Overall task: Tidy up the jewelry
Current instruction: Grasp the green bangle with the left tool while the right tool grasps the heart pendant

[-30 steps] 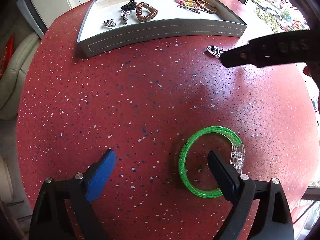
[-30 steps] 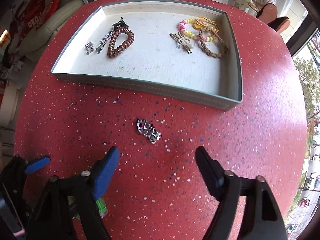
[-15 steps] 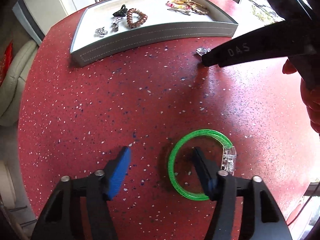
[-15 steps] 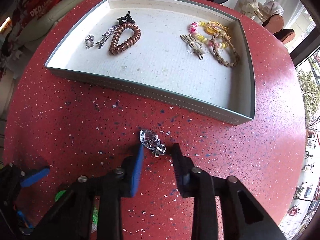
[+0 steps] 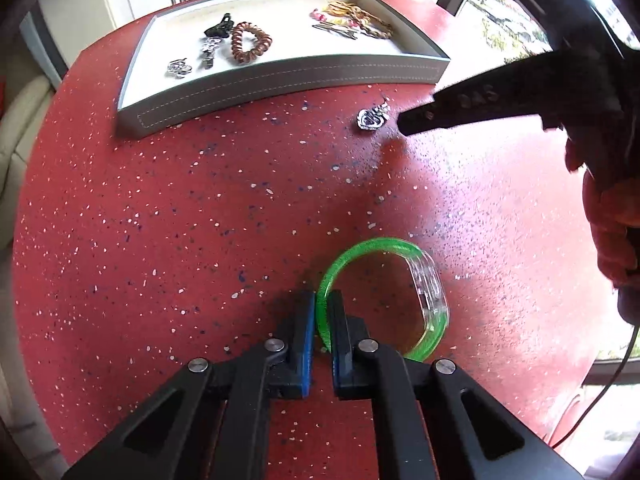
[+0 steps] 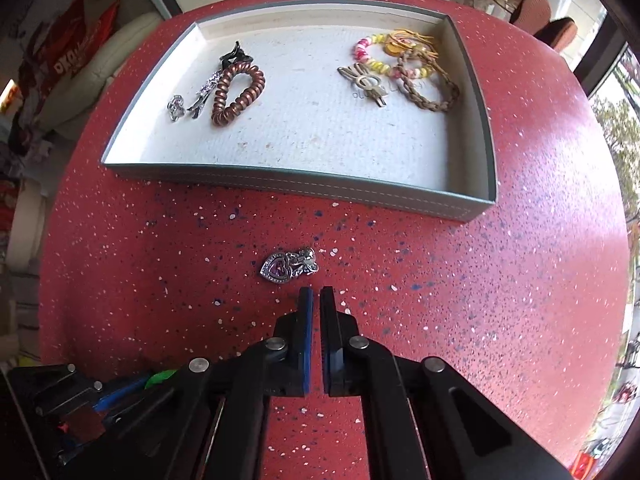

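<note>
My left gripper (image 5: 322,300) is shut on the rim of a green bangle (image 5: 372,246) with a clear clasp, which rests on the red speckled table. My right gripper (image 6: 316,294) is shut and empty. It sits just short of a silver heart brooch (image 6: 286,268) on the table. The brooch also shows in the left wrist view (image 5: 373,118), beside the right gripper's finger (image 5: 460,114). A grey tray (image 6: 304,178) with a white lining stands beyond, also in the left wrist view (image 5: 280,80).
The tray holds a copper coil hair tie (image 6: 238,94), silver clips (image 6: 188,104) and braided and beaded bracelets (image 6: 404,66). The round table (image 6: 500,300) drops off at right. A cream sofa (image 6: 100,64) stands at left. The left gripper (image 6: 100,400) shows at lower left.
My left gripper closed on the bangle's rim. My right gripper closed without the brooch between its fingers; the brooch lies just ahead of the tips.
</note>
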Available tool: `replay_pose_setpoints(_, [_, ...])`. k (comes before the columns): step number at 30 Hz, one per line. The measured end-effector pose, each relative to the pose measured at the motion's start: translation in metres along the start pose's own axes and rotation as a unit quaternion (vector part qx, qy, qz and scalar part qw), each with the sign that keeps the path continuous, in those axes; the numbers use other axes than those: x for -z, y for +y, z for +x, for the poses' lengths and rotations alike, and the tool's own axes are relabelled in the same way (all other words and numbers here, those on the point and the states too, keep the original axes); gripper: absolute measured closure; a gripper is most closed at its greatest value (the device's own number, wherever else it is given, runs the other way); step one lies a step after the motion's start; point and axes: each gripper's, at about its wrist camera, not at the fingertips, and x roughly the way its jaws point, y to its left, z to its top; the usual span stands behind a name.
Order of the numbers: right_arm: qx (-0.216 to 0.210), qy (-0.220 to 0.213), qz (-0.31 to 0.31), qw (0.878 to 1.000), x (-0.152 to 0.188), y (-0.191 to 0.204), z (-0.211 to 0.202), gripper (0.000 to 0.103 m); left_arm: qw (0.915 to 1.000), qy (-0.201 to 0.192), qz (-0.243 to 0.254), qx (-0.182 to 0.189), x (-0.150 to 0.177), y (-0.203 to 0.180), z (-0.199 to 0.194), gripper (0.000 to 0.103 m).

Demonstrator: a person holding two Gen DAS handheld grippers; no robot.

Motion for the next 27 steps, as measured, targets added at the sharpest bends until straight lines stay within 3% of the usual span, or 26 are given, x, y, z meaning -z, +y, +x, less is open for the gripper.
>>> replay_pose_setpoints(5, [-0.032, -0.007, 0.008, 0.999, -0.001, -0.005, -0.006, 0.098, 0.9999, -0.004, -0.007, 0.009, -0.003, 0.011, -0.010, 0.079])
replay_pose_setpoints(7, [-0.026, -0.002, 0.004, 1.000, -0.003, -0.009, -0.006, 0.095, 0.9999, -0.005, -0.008, 0.009, -0.005, 0.016, -0.016, 0.079])
replay_pose_setpoints(8, [-0.022, -0.003, 0.002, 1.000, -0.005, -0.007, -0.006, 0.087, 0.9999, -0.005, -0.009, 0.009, -0.005, 0.018, -0.018, 0.079])
replay_pose_setpoints(9, [-0.022, -0.005, 0.006, 1.000, -0.009, -0.006, -0.005, 0.069, 0.9999, -0.006, -0.011, 0.009, -0.006, 0.019, -0.019, 0.079])
replay_pose_setpoints(11, [-0.026, -0.011, 0.017, 0.999, -0.008, -0.005, -0.005, 0.050, 0.9998, -0.008, -0.013, 0.009, -0.005, 0.022, -0.023, 0.079])
replay_pose_setpoints(16, [-0.005, -0.001, 0.051, 0.999, -0.015, 0.004, 0.010, 0.050, 0.9998, -0.013, -0.016, 0.005, 0.001, 0.030, -0.026, 0.079])
replay_pose_setpoints(19, [0.026, -0.004, 0.040, 0.999, -0.018, 0.016, 0.016, 0.051, 0.9996, -0.013, -0.025, 0.000, 0.004, 0.040, -0.031, 0.079])
replay_pose_setpoints(21, [0.064, -0.007, 0.014, 0.998, -0.017, 0.027, 0.018, 0.069, 0.9994, -0.012, -0.032, -0.003, 0.007, 0.047, -0.033, 0.079])
replay_pose_setpoints(23, [0.074, -0.014, 0.005, 0.997, -0.016, 0.032, 0.018, 0.072, 0.9992, -0.012, -0.037, -0.005, 0.010, 0.053, -0.035, 0.079])
replay_pose_setpoints(24, [0.076, -0.014, 0.002, 0.997, -0.015, 0.033, 0.018, 0.084, 0.9992, -0.012, -0.038, -0.006, 0.012, 0.055, -0.035, 0.079])
replay_pose_setpoints(27, [0.047, -0.016, 0.014, 0.999, -0.010, 0.027, 0.014, 0.084, 0.9988, -0.016, -0.045, -0.008, 0.014, 0.062, -0.039, 0.079])
